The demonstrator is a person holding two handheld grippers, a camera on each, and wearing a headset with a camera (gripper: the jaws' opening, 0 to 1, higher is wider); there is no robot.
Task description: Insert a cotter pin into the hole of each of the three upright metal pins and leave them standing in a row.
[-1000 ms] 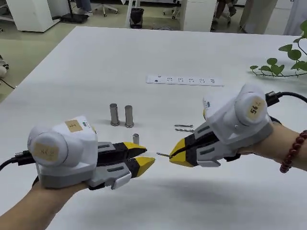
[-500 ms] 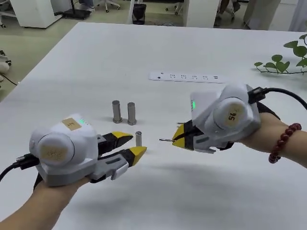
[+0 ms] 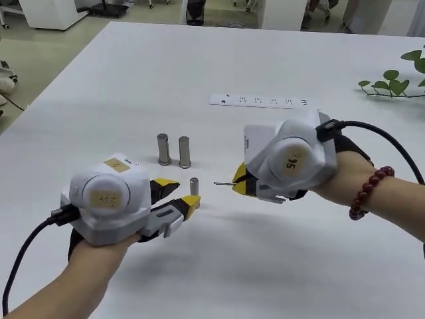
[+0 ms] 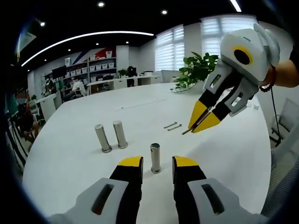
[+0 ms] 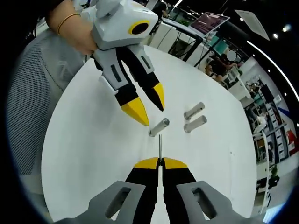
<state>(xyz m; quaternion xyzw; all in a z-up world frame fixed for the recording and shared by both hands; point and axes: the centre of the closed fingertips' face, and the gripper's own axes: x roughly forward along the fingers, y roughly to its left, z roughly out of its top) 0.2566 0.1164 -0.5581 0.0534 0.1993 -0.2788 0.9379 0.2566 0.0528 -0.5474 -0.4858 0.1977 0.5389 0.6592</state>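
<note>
— Three metal pins are to be accounted for; where are they seen?
— The far left pin [image 3: 163, 149] and the far right pin [image 3: 184, 151] are set upright side by side, just apart, on the white table [image 3: 299, 266]. The near pin [image 3: 194, 187] is stood upright too, nearer than that pair and a little to their right.
— Is the near pin gripped?
— No contact can be made out. It is framed by the yellow tips of the left gripper [image 5: 152, 111], whose jaws are spread apart. In the left gripper view bare table is seen on each side of the pin.
— And the cotter pin?
— One cotter pin [image 5: 160, 147] is clamped in the right gripper [image 3: 238, 183], whose tips are closed on it. It is held level above the table. Its free end is pointed from the right at the near pin, close to the top, and a small gap is left between them.
— What is found farther out?
— Two spare cotter pins [image 4: 171, 125] are laid flat on the table, to the right of the standing pins. A white power strip [image 3: 260, 102] is laid at the far side, and a leafy plant [image 3: 397, 78] is seen at the far right edge.
</note>
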